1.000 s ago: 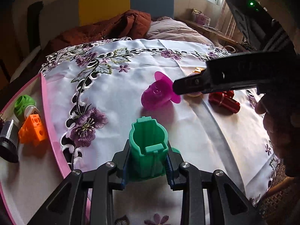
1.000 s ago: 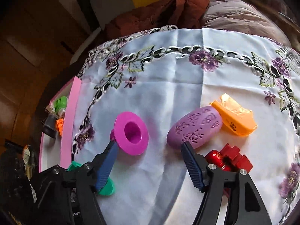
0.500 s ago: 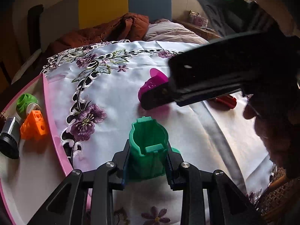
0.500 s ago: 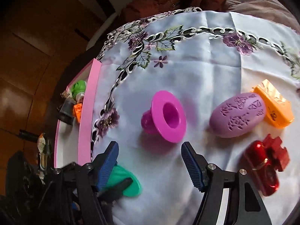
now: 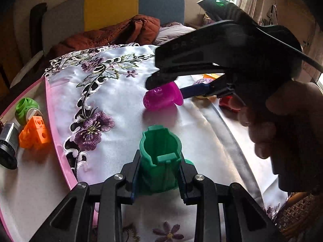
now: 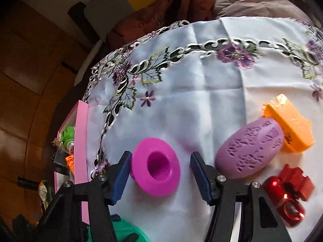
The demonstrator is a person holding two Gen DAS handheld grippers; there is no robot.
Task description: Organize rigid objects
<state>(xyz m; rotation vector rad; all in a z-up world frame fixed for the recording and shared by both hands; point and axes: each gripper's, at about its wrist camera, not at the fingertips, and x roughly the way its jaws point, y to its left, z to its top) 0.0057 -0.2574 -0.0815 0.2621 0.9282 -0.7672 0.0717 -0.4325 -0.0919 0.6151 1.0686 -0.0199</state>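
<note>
Right gripper (image 6: 160,169) wide open, straddling magenta flanged piece (image 6: 156,166) at frame centre, not gripping; left gripper (image 5: 159,178) clamped on green cup (image 5: 160,157), lower centre.

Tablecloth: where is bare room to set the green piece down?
Bare cloth lies between the green piece and the magenta flanged piece, and beyond it toward the embroidered border. Crowded: the right side, with purple oval, orange case, red piece; also the pink tray.
</note>
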